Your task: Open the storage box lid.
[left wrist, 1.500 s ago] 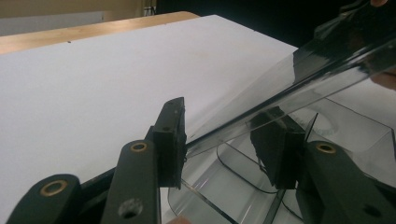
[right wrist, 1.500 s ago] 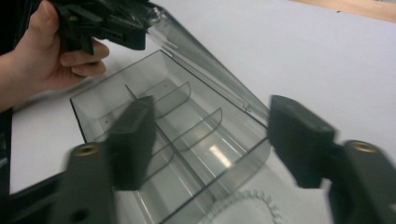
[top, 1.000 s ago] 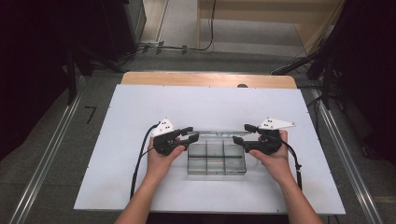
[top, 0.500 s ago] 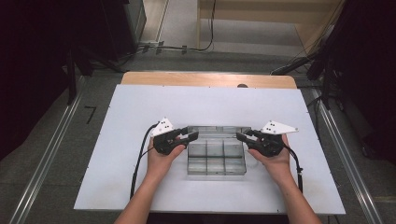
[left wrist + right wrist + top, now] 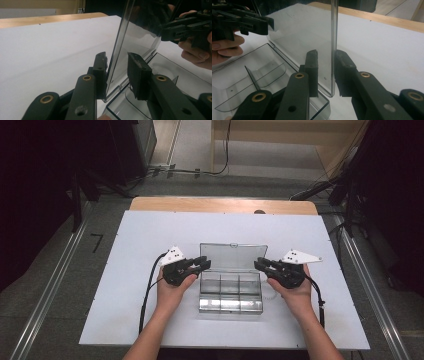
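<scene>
A clear plastic compartment box (image 5: pixel 230 292) lies on the white board, its clear lid (image 5: pixel 232 256) standing upright at the back. My left gripper (image 5: pixel 204 263) straddles the lid's left edge. In the left gripper view its jaws (image 5: pixel 117 56) have just been closing around the lid (image 5: pixel 140 37); one pad (image 5: pixel 100 72) lies against it, the other stands a little off. My right gripper (image 5: pixel 259 265) straddles the right edge. Its jaws (image 5: pixel 327 53) have also just been closing on the lid (image 5: pixel 307 32), with a gap left at one pad (image 5: pixel 313 72). The box's dividers (image 5: pixel 252 77) hold nothing.
The white board (image 5: pixel 125 270) covers most of a wooden table (image 5: pixel 220 205), whose bare strip shows at the far edge. Metal rails (image 5: pixel 50 290) run along both sides on the floor. Dark equipment and cables (image 5: pixel 190 170) stand beyond the table.
The lid stands taller and more upright than a second ago. Both pairs of jaws have narrowed around its side edges. The hands have kept their places.
</scene>
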`<action>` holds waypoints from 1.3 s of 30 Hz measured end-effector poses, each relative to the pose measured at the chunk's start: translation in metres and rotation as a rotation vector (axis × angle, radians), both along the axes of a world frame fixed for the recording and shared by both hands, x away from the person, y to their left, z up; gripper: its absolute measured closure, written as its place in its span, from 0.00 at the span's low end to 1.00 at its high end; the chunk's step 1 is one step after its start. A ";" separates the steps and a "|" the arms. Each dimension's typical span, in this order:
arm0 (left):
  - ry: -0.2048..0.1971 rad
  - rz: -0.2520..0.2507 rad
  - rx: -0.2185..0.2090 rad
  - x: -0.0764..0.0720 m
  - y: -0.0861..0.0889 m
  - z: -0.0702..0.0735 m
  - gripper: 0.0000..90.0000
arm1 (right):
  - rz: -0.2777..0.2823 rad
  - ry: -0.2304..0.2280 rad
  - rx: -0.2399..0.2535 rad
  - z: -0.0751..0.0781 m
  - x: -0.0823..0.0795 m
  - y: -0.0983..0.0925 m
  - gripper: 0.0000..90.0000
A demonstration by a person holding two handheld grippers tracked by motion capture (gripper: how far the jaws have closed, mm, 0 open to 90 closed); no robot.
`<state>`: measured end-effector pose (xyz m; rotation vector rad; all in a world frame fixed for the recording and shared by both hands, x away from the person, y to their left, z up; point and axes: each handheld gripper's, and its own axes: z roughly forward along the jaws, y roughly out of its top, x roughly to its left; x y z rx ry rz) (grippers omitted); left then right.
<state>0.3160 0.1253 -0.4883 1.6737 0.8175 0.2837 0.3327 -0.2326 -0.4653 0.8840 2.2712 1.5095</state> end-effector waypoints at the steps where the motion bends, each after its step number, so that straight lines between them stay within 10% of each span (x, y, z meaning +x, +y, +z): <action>1: 0.004 -0.002 -0.004 0.000 0.000 0.000 0.79 | 0.000 0.005 0.006 0.000 0.000 0.000 0.81; 39: 0.155 0.009 -0.069 0.004 0.005 -0.007 0.84 | -0.016 0.163 0.109 -0.015 0.010 -0.001 0.81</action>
